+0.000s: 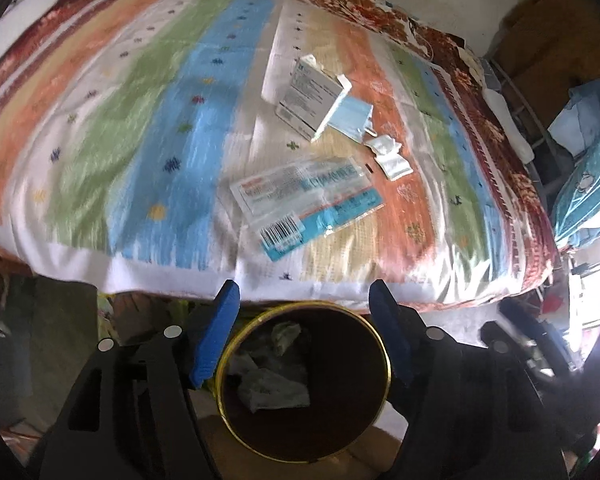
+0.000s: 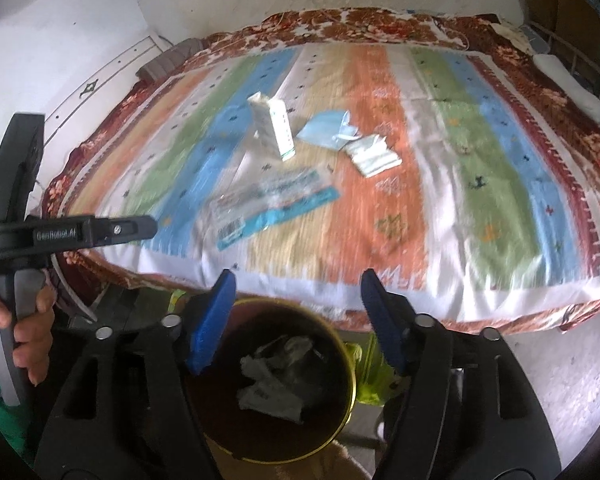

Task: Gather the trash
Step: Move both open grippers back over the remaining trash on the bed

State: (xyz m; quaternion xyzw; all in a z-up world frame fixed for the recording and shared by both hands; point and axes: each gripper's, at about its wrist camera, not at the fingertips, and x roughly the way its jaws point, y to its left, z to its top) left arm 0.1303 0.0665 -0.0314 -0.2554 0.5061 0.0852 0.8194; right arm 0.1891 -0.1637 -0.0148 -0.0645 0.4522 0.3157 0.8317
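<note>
Both blue pads of the left gripper (image 1: 304, 296) stand apart, empty, above the bin (image 1: 374, 412) holding crumpled trash (image 1: 274, 390). Right wrist view: right gripper (image 2: 294, 284) likewise released over it; a wrapper (image 2: 270, 204), carton (image 2: 274, 130) and mask (image 2: 326, 128) lie on the bedspread (image 2: 480, 184).

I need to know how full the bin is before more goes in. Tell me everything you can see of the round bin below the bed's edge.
The bin is round and open-topped, with a thin yellow rim and a dark brown inside. It stands upright below the near edge of the bed, its mouth facing up. Crumpled whitish paper and a clear wrapper lie at its bottom; most of its depth looks unfilled. Nothing touches the rim; its base and outer wall are hidden.
</note>
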